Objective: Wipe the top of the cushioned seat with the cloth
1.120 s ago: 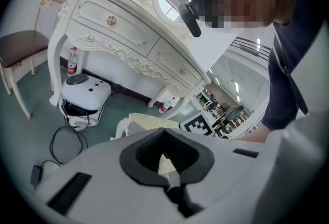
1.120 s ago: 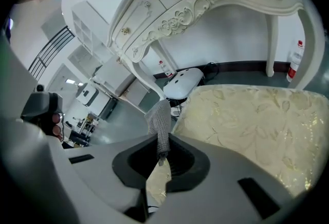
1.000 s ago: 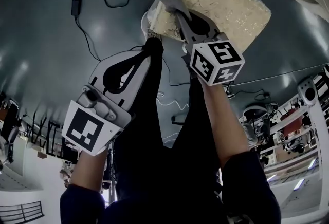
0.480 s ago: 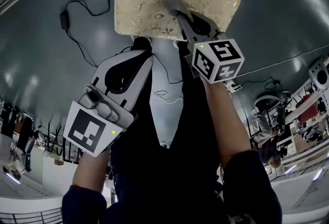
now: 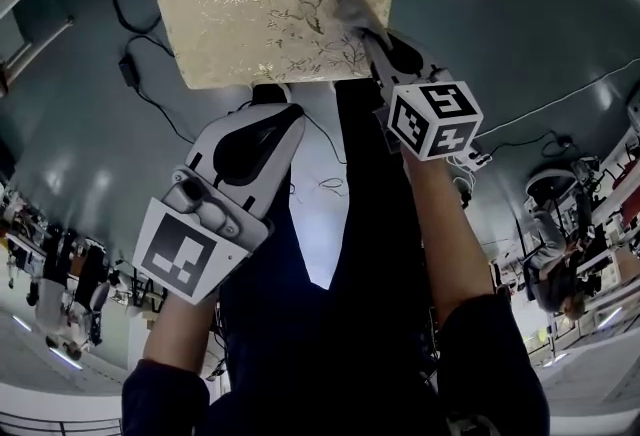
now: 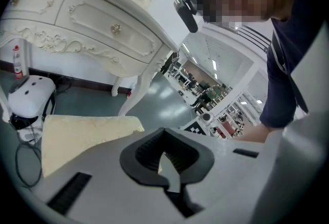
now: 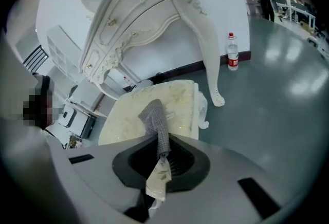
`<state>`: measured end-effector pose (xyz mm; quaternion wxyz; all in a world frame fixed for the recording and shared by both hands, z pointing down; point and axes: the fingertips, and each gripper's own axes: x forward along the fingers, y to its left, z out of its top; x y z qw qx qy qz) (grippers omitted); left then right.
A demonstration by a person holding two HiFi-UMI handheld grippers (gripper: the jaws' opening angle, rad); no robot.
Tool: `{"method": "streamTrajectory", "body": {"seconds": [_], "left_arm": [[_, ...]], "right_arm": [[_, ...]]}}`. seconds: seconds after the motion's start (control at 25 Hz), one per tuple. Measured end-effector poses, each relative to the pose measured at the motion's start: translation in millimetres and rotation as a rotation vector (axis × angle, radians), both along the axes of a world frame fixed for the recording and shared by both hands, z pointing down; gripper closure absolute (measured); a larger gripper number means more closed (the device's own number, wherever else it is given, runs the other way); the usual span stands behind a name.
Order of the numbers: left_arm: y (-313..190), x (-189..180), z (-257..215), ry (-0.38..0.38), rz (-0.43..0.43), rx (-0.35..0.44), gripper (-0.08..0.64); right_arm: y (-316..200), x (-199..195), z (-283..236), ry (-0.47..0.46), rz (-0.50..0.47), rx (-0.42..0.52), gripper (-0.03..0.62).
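The cushioned seat [image 5: 250, 9] is cream with a gold leaf pattern and lies at the top of the head view. My right gripper [image 5: 362, 24] is shut on a grey knitted cloth [image 5: 348, 4], which presses on the seat's right part. In the right gripper view the cloth [image 7: 154, 117] runs out from the right gripper [image 7: 162, 148] onto the seat [image 7: 126, 115]. My left gripper [image 5: 288, 112] hangs shut and empty just short of the seat's near edge. Seen from the left gripper [image 6: 163, 131], the seat [image 6: 82, 133] lies ahead to the left.
A white ornate dressing table [image 7: 139, 17] stands behind the seat, one curved leg [image 7: 211, 63] close by. A water bottle [image 7: 233, 52] stands by the wall. Black cables [image 5: 140, 74] lie on the grey floor. A white rounded device [image 6: 28, 97] sits left of the seat.
The cloth in my right gripper has slid from the seat's left near corner across to its right part. The view has swung, bringing the seat from upper right to upper centre. The left gripper kept still.
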<state>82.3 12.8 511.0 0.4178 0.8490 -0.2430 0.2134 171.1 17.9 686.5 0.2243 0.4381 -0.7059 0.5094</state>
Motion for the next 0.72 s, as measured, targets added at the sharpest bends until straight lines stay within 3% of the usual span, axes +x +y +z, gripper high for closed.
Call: {"method": "streamTrajectory", "body": {"seconds": [0.4,0.56,0.72], "left_arm": [[-0.7,41.0,2.4,0.014,0.039,-0.005,0.552],[-0.2,29.2,-5.6,0.026,0.028,0.008,0.552],[0.3,-1.5,-10.9,0.028,0.002,0.025,0.552]], "right_arm": [[9.9,58.2,2.9,0.045,0.050,-0.019,0.551],[7.9,50.0,-13.3,0.051,0.046,0.007,0.552],[1.8,15.6,-29.4,0.037,0.027,0.045,0.551]]}}
